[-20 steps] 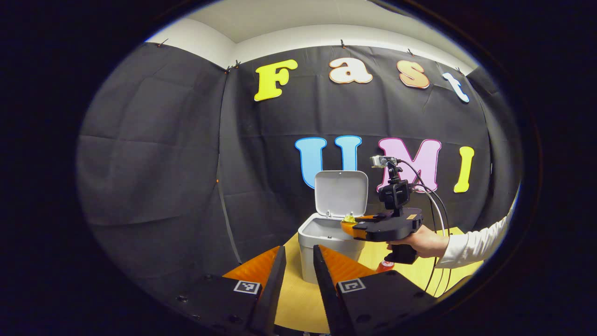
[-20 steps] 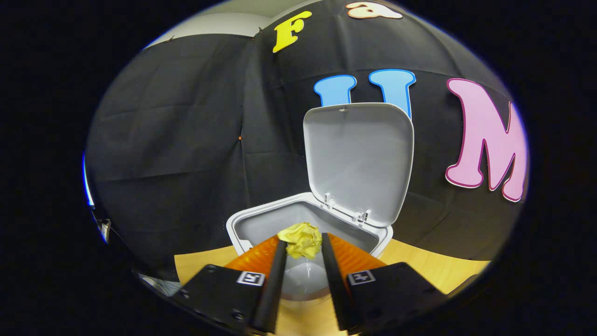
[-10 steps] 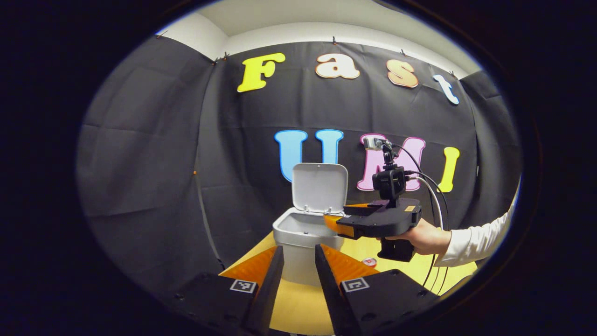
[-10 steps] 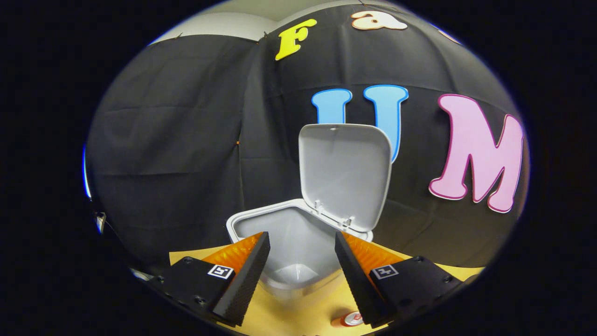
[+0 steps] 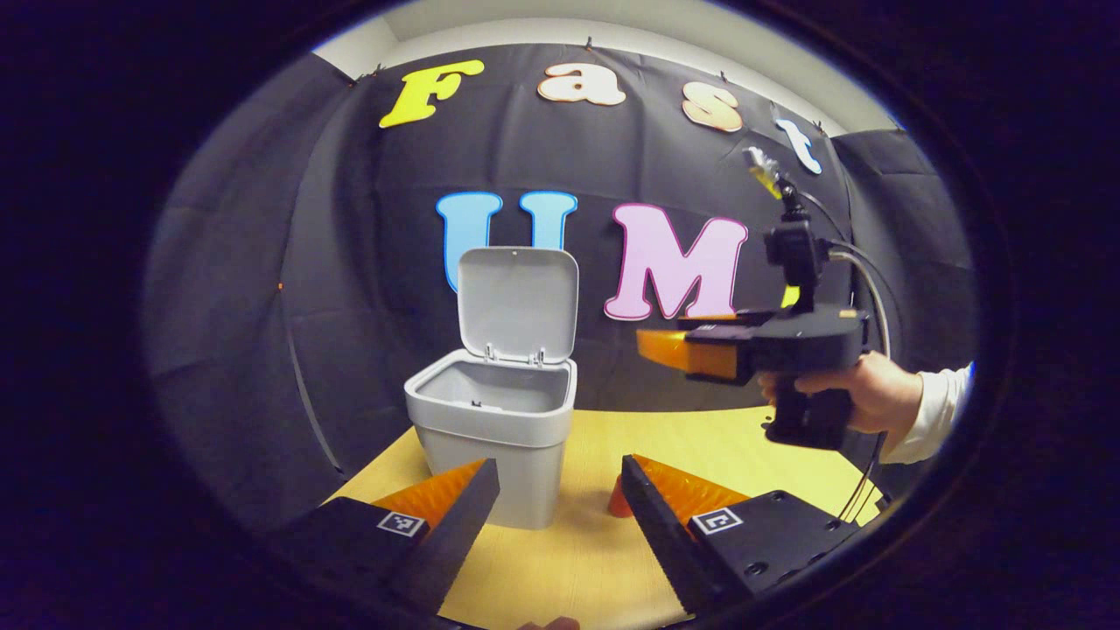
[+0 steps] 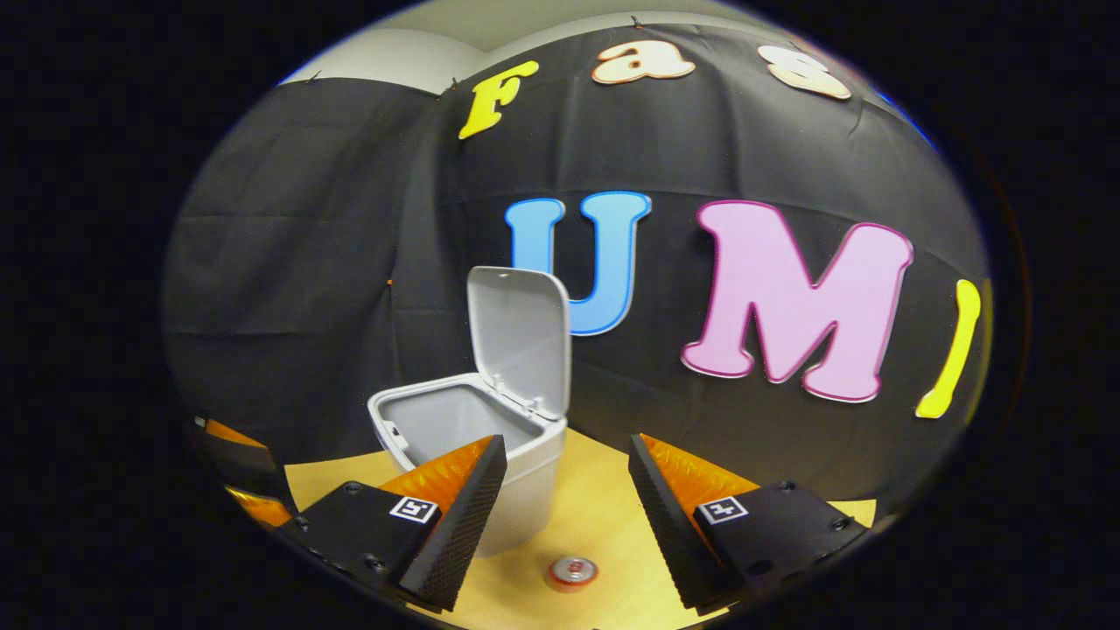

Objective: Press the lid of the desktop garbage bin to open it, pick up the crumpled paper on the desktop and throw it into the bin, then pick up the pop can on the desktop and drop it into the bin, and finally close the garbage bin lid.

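Gone from between the right gripper's fingers is the yellow crumpled paper that was pinched there a second ago over the bin's mouth; that gripper (image 6: 567, 490) has since drawn back to the right of the bin, its jaws spread wide with nothing between them. From the left gripper view it (image 5: 652, 343) hangs in the air well above the table, held by a hand (image 5: 862, 394) in a white sleeve (image 5: 936, 411). The paper itself cannot be seen inside the bin from either view.

The grey desktop garbage bin (image 5: 494, 429) (image 6: 455, 429) stands on the pale wooden table (image 5: 700, 437) (image 6: 604, 499) with its lid (image 5: 518, 302) (image 6: 518, 337) tipped upright on its rear hinges. The pop can (image 6: 573, 571) stands upright on the table just in front of and to the right of the bin; in the left gripper view its side (image 5: 618, 503) peeps out beside a finger. The left gripper (image 5: 556, 507) has swung nearer and its jaws now stand apart, empty, facing the bin.
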{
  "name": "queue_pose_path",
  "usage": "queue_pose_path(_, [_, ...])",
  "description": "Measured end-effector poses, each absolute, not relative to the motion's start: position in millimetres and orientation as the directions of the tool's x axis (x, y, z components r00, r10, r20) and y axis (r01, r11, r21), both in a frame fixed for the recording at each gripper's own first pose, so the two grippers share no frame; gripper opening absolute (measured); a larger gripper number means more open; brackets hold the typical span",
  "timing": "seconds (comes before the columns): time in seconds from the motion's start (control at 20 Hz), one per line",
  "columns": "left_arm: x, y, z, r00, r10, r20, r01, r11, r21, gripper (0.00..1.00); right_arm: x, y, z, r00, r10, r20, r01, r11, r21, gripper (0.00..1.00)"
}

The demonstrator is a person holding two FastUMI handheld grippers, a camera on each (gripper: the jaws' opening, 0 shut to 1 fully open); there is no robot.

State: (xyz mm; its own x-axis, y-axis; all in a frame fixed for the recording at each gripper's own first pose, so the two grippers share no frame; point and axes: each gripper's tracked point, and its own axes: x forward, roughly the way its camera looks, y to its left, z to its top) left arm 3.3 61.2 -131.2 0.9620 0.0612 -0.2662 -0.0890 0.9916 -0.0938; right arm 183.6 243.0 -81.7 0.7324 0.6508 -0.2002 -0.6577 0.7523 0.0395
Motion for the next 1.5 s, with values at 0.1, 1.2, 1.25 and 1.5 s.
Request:
queue_pose_path(0.1, [22, 39, -160, 0.954, -0.002, -0.299, -0.027, 0.996, -0.09, 0.95, 186, 214, -96, 0.764, 0.6, -0.236, -0.615, 0.789, 0.014, 0.92])
queue_pose_path(1.2, [191, -61, -320, 0.888, -0.166, -0.429, 0.155, 0.986, -0.06, 0.96, 203, 70, -177, 0.815, 0.37, -0.446, -0.431, 0.901, -0.039, 0.92])
queue_pose_path(1.25, [194, -61, -323, 0.889, -0.162, -0.429, 0.151, 0.987, -0.061, 0.96, 204, 72, -178, 0.812, 0.374, -0.449, -0.436, 0.899, -0.039, 0.92])
queue_pose_path(1.5, [210, -56, -341, 0.896, -0.134, -0.423, 0.121, 0.991, -0.058, 0.96, 204, 73, -186, 0.802, 0.378, -0.463, -0.453, 0.89, -0.058, 0.92])
